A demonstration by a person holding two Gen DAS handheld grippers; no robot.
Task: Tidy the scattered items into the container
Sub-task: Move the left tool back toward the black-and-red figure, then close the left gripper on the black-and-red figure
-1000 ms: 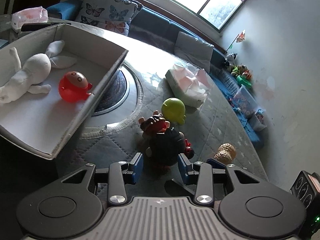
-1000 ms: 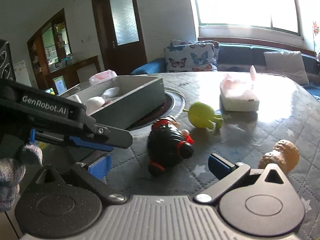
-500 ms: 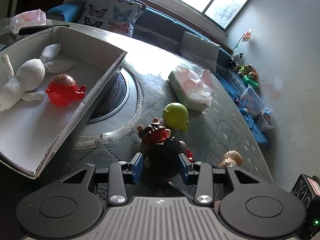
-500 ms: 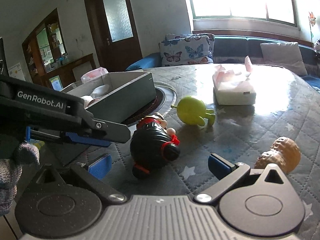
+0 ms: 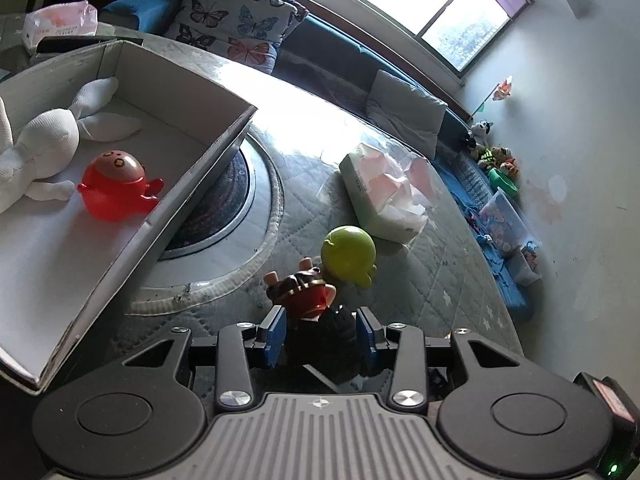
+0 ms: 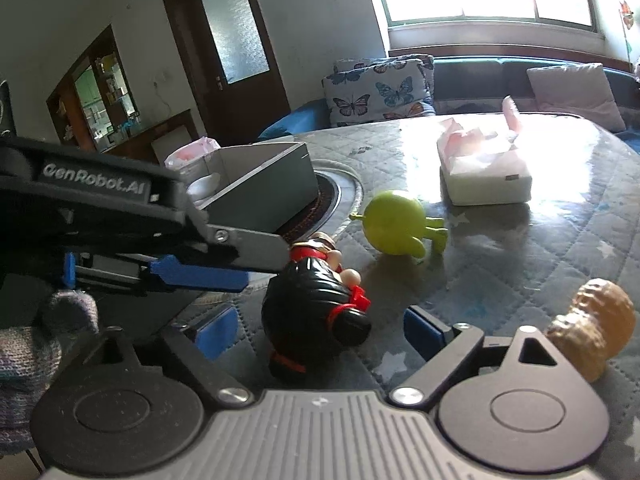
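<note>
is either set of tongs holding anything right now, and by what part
The left tongs grip the black doll by its round body. The right tongs are open, holding nothing.

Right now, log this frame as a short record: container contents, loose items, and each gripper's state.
container: open white cardboard box
in box: white plush rabbit, round red plastic figure
loose on table: round lime-green plastic figure, tan peanut-shaped toy
left gripper: pads around black-and-red doll, contact unclear
right gripper: open, holding nothing
</note>
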